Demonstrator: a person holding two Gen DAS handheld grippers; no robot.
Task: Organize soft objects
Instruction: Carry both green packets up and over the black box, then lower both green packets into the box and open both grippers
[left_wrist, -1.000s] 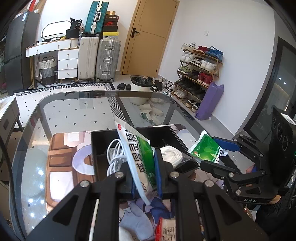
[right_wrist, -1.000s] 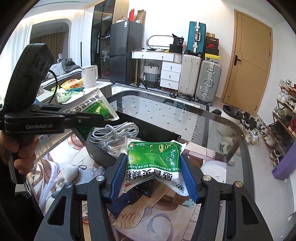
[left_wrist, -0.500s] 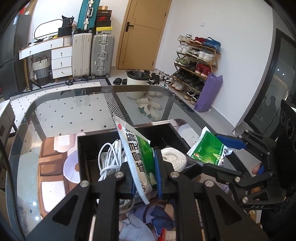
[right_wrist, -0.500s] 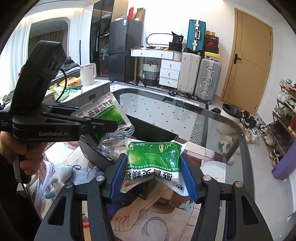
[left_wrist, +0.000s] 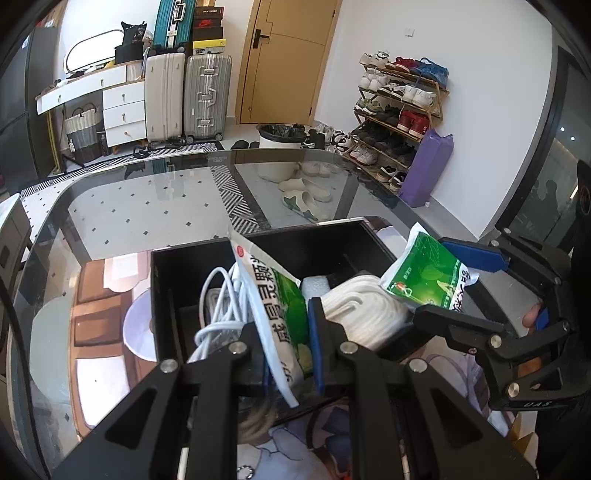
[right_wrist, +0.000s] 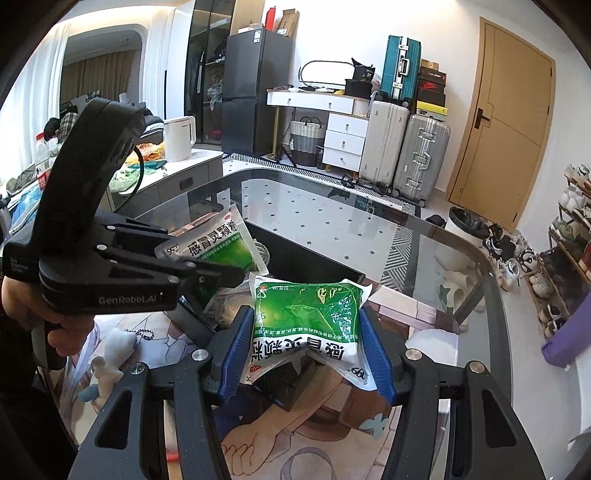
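Left gripper (left_wrist: 286, 332) clamps one green sachet (left_wrist: 284, 317), right gripper (right_wrist: 306, 347) squeezes another sachet (right_wrist: 308, 325), both over black box (left_wrist: 280, 240); cables (left_wrist: 218, 306) crowding it may snag or tip a dropped sachet out.

At the top centre of the left wrist view stands a tan wooden door (left_wrist: 284, 59) in a white wall (left_wrist: 480, 44). To its left, two upright suitcases (left_wrist: 188, 98) sit beside a white drawer unit (left_wrist: 123, 112) with a woven basket (left_wrist: 83, 127) under its desk top. A loaded shoe rack (left_wrist: 397, 110) fills the right, with a purple bag (left_wrist: 430, 166) leaning at its end. The floor (left_wrist: 122, 214) is white tile with small dark diamonds. In the right wrist view, a black fridge (right_wrist: 255, 88) stands upper centre, and a curtained window (right_wrist: 96, 74) glows at upper left.
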